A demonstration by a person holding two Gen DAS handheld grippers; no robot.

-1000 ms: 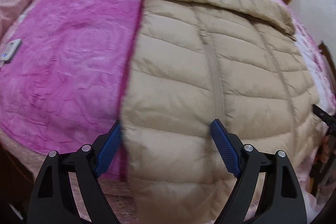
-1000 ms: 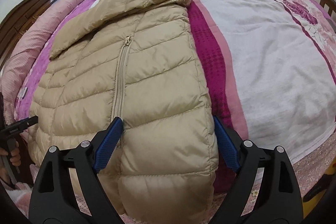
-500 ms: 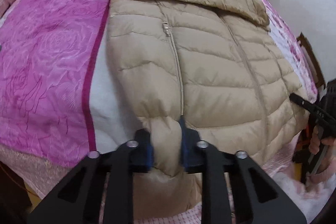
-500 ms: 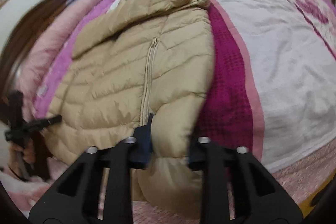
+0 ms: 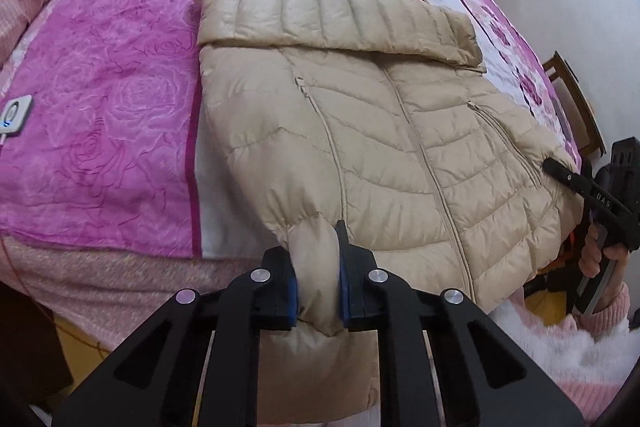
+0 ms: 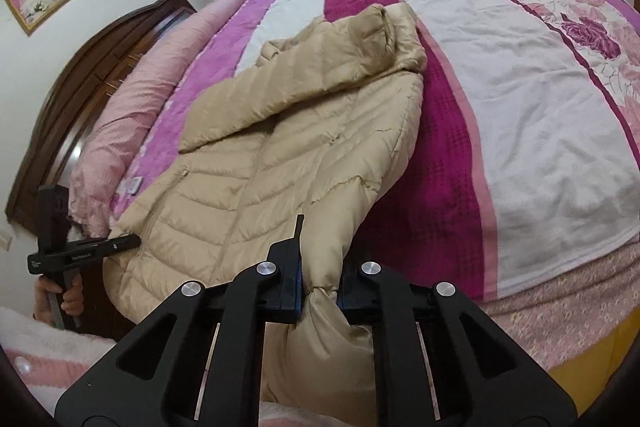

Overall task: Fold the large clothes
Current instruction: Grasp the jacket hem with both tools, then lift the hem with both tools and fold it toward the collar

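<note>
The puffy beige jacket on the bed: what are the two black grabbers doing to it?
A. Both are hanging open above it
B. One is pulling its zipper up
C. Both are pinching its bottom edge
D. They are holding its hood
C. The left gripper and the right gripper each have a bunch of the jacket hem squeezed between their blue pads; the right's jaws are closing on it.

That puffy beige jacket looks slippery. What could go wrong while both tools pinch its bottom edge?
Each tool, left and right, clamps only a small bunch of the down jacket's hem, so the slick padding might slide out. The hem already hangs over the edge of the bed, so a slip could drag the jacket off. The folded sleeve may flop loose.
</note>
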